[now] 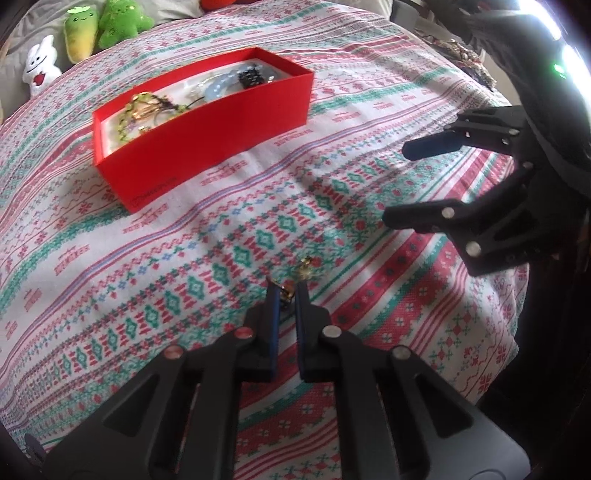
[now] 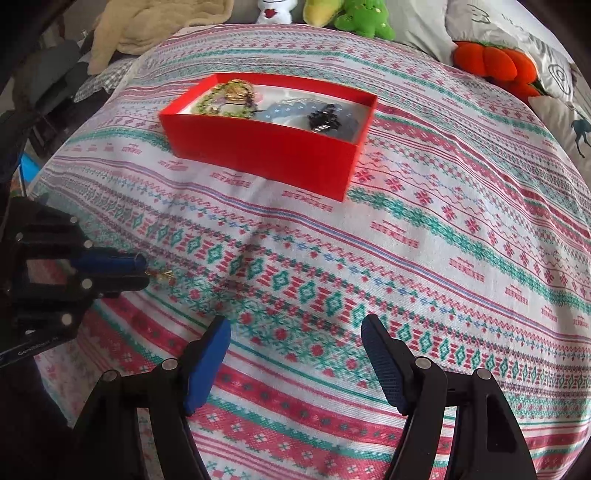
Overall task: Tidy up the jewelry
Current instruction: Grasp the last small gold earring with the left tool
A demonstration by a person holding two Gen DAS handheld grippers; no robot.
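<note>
A red box (image 1: 207,140) sits on the patterned bedspread and holds several pieces of jewelry: green beads, gold pieces, a pale blue bracelet and a black piece. It also shows in the right wrist view (image 2: 266,147). My left gripper (image 1: 287,290) is shut on a small gold earring (image 1: 286,293), whose dangling part (image 1: 306,268) hangs just past the tips, low over the bedspread. In the right wrist view the left gripper (image 2: 142,271) holds the gold earring (image 2: 162,275) at the far left. My right gripper (image 2: 295,332) is open and empty; it also shows in the left wrist view (image 1: 397,184).
Plush toys lie at the bed's far edge: a white one (image 1: 38,70), green ones (image 1: 107,26) and an orange one (image 2: 495,62). A beige blanket (image 2: 147,26) lies at the back left. The bedspread (image 1: 147,258) stretches between the grippers and the box.
</note>
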